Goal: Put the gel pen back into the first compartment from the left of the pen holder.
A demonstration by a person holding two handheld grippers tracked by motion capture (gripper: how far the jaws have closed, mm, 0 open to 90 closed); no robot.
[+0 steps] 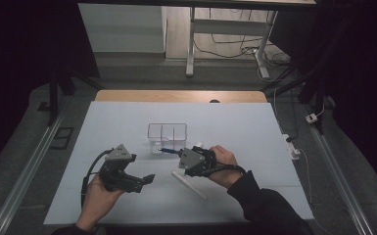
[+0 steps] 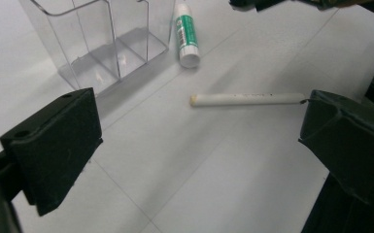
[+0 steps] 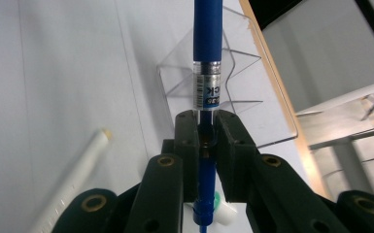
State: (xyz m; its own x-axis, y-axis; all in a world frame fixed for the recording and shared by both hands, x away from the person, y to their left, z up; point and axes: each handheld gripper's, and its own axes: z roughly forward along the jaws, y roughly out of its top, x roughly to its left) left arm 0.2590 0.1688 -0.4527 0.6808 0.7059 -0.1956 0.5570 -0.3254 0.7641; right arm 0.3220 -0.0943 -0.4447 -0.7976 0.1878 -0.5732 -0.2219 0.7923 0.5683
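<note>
**Blue pen clamped at the clear organiser**

We hold the blue pen [image 3: 207, 58] in the right gripper [image 3: 207, 127], whose jaws are closed tight on the barrel just below its printed label (the pen runs straight out between them). In the high view the right gripper [image 1: 194, 160] sits just beside the clear organiser [image 1: 167, 137], and the pen's [image 1: 168, 151] tip points at the organiser's near wall; whether it touches we cannot tell. Our left gripper [image 1: 127, 176] rests lower left on the white table [image 1: 254, 132], its jaws spread wide with nothing between them. Through the left gripper view we see a white stick [image 2: 247, 99] lying flat on the table, and a green-labelled glue stick [image 2: 187, 36] lying just beside the organiser [image 2: 102, 43].
</note>
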